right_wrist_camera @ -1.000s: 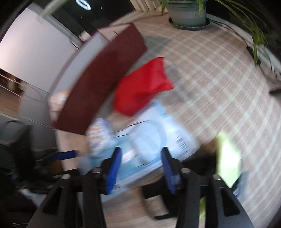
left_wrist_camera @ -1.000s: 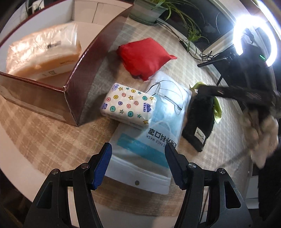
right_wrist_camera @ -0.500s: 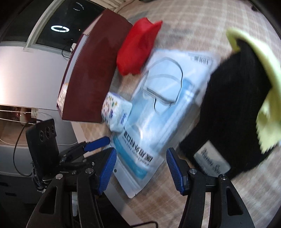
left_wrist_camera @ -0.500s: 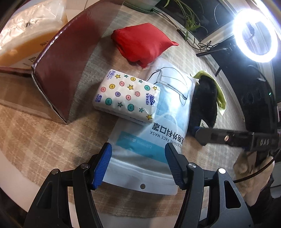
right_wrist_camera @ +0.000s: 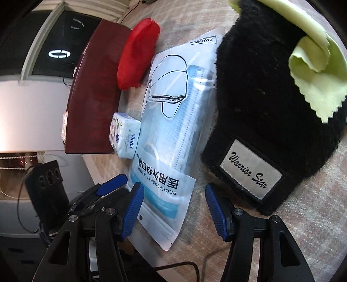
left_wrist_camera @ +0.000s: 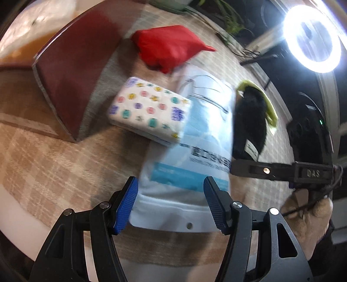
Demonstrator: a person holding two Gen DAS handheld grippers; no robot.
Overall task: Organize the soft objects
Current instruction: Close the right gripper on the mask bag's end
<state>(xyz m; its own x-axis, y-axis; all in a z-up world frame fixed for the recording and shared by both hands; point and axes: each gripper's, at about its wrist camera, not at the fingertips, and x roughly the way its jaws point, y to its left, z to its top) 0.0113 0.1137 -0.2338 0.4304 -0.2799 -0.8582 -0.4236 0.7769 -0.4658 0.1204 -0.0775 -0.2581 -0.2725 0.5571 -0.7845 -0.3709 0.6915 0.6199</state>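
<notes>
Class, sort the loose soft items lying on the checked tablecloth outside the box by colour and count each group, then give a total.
Red: 1, the red pouch
Black: 1, the black fuzzy item
Yellow-green: 1, the cloth
White and blue: 2, the tissue pack and the face mask packet
Total: 5

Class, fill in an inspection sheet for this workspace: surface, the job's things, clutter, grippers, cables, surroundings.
Surface: checked tablecloth.
Job's things: face mask pack, tissue pack overlapping it, red pouch, black fleece item with yellow-green cloth; dark red box beside them.
Clutter: nothing seen.
Grippers: left gripper and right gripper open, empty.
Cables: one at table edge.
Surroundings: ring light, plant.
</notes>
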